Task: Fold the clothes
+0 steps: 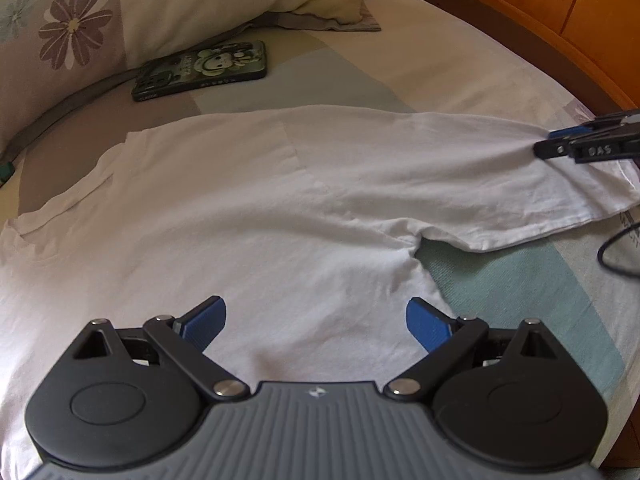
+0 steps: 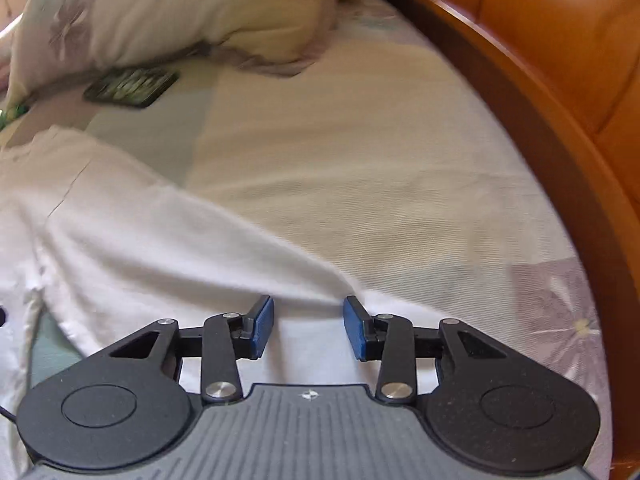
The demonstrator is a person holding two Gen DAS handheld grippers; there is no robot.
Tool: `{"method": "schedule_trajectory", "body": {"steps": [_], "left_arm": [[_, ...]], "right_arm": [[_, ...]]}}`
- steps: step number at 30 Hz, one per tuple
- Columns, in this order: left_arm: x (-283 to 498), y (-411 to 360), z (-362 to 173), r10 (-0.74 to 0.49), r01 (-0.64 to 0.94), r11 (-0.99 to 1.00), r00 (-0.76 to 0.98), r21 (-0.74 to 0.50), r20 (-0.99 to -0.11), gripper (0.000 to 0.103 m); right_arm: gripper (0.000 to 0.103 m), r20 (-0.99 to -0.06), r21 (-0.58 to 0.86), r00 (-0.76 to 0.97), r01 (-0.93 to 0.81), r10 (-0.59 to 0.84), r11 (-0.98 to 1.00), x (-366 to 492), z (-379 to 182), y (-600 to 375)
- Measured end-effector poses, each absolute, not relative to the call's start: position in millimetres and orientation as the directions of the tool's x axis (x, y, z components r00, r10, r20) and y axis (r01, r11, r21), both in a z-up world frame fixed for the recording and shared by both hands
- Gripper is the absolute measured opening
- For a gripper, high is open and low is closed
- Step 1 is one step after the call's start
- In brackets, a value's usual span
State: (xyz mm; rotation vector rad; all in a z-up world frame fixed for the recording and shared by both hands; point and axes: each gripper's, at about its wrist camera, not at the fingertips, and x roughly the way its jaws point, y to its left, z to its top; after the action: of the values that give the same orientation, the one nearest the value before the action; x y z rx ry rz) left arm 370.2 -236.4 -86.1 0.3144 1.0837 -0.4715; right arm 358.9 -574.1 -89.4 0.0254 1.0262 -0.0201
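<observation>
Two grippers work over a white shirt [image 1: 248,200] spread flat on the bed [image 1: 460,68]. Left gripper [image 1: 316,322] hovers with fingers [image 1: 204,322] wide, the shirt's body beneath and ahead of them. Right gripper [image 2: 308,328] has its fingers [image 2: 262,328] partly apart over the sleeve [image 2: 160,240], not pinching it. A phone [image 1: 200,70] lies beyond, near the pillow [image 1: 180,4].

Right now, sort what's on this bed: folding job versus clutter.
For the job:
white T-shirt
left gripper
right gripper

Just lying about:
phone
pillow
black cable
</observation>
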Motion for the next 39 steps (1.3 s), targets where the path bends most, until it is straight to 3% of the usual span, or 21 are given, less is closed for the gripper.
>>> {"method": "schedule_trajectory", "body": {"steps": [4,6,14,21,25,30,33,35,39], "left_arm": [[374,-213,-91,-0.166,0.434,0.9,0.406,0.03,-0.899,0.096],[375,-204,-90,-0.15,0.404,0.914,0.423,0.038,-0.894,0.096],[373,-177,-89,-0.119,0.378,0.924,0.438,0.062,-0.891,0.096],[369,-153,-87,-0.129,0.355,0.934,0.444,0.042,-0.887,0.096],[365,-137,-87,-0.137,0.329,0.944,0.451,0.022,-0.882,0.096],[358,-119,-87,-0.112,0.373,0.924,0.471,0.082,-0.875,0.096],[353,-109,-89,-0.104,0.41,0.905,0.476,0.116,-0.873,0.096],[351,-99,-92,-0.11,0.413,0.904,0.471,0.108,-0.875,0.096],[350,-79,-106,-0.14,0.396,0.917,0.438,0.051,-0.888,0.097]], "right_arm": [[0.047,-0.88,-0.056,0.46,0.151,-0.12,0.987,356,-81,-600],[0.048,-0.881,-0.012,0.466,0.153,-0.083,0.988,357,-76,-590],[0.052,-0.854,0.135,0.493,-0.102,0.168,0.986,388,-87,-445],[0.061,-0.846,0.011,0.53,-0.081,0.052,0.997,419,-96,-424],[0.062,-0.872,0.038,0.488,0.001,0.033,0.999,435,-84,-434],[0.089,-0.888,0.147,0.443,0.022,0.122,0.989,428,-80,-396],[0.091,-0.895,0.065,0.444,0.045,0.038,0.997,431,-99,-368],[0.103,-0.878,0.024,0.479,0.074,-0.015,0.997,436,-108,-358],[0.103,-0.854,0.011,0.519,0.082,-0.034,0.997,466,-115,-353]]}}
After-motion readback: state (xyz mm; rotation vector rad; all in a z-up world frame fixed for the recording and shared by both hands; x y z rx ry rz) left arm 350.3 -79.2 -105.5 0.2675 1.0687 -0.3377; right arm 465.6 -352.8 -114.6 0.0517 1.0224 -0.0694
